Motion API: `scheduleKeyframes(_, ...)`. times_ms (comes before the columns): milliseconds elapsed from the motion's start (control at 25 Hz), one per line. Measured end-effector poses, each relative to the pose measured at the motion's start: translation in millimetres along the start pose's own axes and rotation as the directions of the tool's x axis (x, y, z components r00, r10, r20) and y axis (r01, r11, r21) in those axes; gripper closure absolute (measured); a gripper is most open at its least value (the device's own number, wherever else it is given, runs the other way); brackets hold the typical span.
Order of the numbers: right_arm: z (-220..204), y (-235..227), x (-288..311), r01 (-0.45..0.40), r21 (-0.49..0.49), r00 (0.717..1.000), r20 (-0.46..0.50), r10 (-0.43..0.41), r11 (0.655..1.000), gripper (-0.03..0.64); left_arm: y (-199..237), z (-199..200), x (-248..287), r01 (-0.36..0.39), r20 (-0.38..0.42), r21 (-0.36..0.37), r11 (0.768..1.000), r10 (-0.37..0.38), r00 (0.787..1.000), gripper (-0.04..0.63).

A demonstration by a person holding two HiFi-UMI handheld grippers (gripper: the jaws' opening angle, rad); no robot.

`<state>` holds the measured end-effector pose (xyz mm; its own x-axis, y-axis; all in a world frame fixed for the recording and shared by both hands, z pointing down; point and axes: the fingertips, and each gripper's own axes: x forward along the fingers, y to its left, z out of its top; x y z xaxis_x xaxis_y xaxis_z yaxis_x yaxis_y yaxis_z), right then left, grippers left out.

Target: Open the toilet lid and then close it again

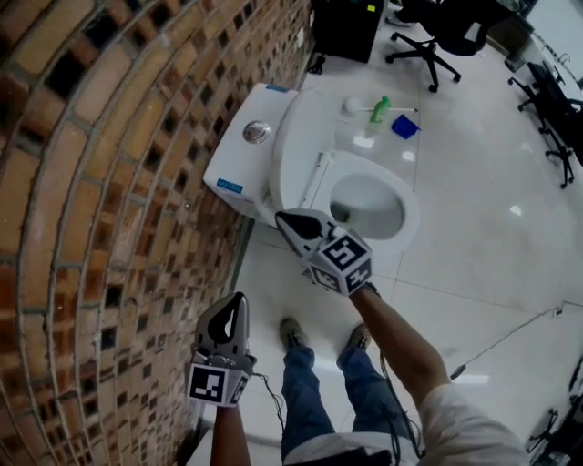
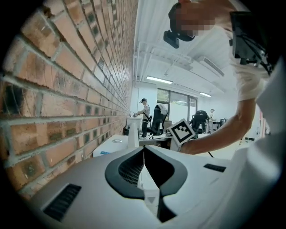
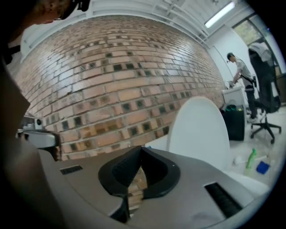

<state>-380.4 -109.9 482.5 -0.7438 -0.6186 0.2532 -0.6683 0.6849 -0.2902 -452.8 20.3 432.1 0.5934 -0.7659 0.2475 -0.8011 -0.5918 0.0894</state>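
Observation:
The white toilet [image 1: 239, 162] stands against the brick wall. Its lid [image 1: 296, 150] is raised and leans back on the tank, so the seat and bowl [image 1: 369, 205] lie uncovered. In the right gripper view the lid [image 3: 199, 132] rises upright ahead and to the right. My right gripper [image 1: 281, 217] hangs just in front of the bowl's near rim, apart from the lid, jaws shut on nothing [image 3: 141, 150]. My left gripper [image 1: 239, 298] is lower, close to the wall, also shut and empty [image 2: 144, 150]; its view takes in the tank [image 2: 114, 145] and the right gripper's marker cube [image 2: 182, 131].
A brick wall [image 1: 100, 182] runs along the left. Behind the toilet lie a green bottle [image 1: 381, 109] and a blue object [image 1: 405, 126]. Office chairs [image 1: 437, 41] and a black cabinet [image 1: 346, 27] stand further off. My shoes [image 1: 291, 332] are in front of the toilet. A cable [image 1: 510, 337] crosses the floor.

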Motion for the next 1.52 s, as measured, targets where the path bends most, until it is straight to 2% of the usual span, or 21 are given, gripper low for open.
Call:
scheduleKeyframes(120, 50.2, 32.4, -51.9, -0.100, -0.139, 0.994, 0.024, 0.104, 0.985, 0.627, -14.7, 39.6, 2.1, 0.034, 0.026, -0.001, 0.999, -0.034, 0.999, 0.600)
scheduleKeyframes(240, 93.9, 56.1, -109.5, -0.131, -0.246, 0.986, 0.073, 0.153, 0.960, 0.627, -35.7, 90.7, 4.2, 0.081, 0.075, 0.045, 0.996, -0.084, 0.994, 0.600)
scheduleKeyframes(400, 124.4, 72.0, -186.3, -0.088, -0.325, 0.991, 0.067, 0.116, 0.942, 0.627, -68.9, 146.3, 3.4, 0.142, 0.104, 0.089, 0.986, -0.151, 0.983, 0.600)
scheduleKeyframes(520, 133.5, 74.9, -232.9, -0.040, -0.307, 0.994, 0.081, 0.068, 0.951, 0.627, -91.3, 170.4, 1.6, 0.170, 0.125, 0.109, 0.979, -0.184, 0.975, 0.600)
scheduleKeyframes(680, 127.1, 79.7, -273.8, 0.026, -0.243, 0.995, 0.103, -0.001, 0.970, 0.627, -116.0, 175.7, -8.1, 0.197, 0.104, 0.116, 0.974, -0.209, 0.972, 0.600)
scheduleKeyframes(800, 111.2, 86.6, -290.1, 0.056, -0.217, 0.997, 0.062, -0.044, 0.974, 0.627, -132.2, 169.1, -12.7, 0.212, 0.081, 0.109, 0.971, -0.221, 0.972, 0.600)
scheduleKeyframes(1000, 97.6, 96.2, -293.6, 0.061, -0.247, 0.996, 0.077, -0.043, 0.967, 0.627, -154.6, 159.7, -13.0, 0.244, 0.048, 0.113, 0.963, -0.250, 0.967, 0.600)
scheduleKeyframes(1200, 102.5, 97.0, -293.8, 0.060, -0.247, 0.996, 0.084, -0.040, 0.967, 0.627, -159.2, 160.5, -11.4, 0.254, 0.060, 0.138, 0.957, -0.264, 0.963, 0.600)
scheduleKeyframes(1440, 103.2, 92.0, -291.8, 0.070, -0.240, 0.995, 0.085, -0.050, 0.968, 0.627, -156.6, 155.8, -7.8, 0.239, 0.029, 0.131, 0.962, -0.245, 0.969, 0.601)
scheduleKeyframes(1520, 101.2, 89.2, -289.5, 0.071, -0.235, 0.995, 0.081, -0.053, 0.969, 0.627, -152.2, 154.5, -4.8, 0.227, 0.043, 0.125, 0.966, -0.234, 0.971, 0.601)
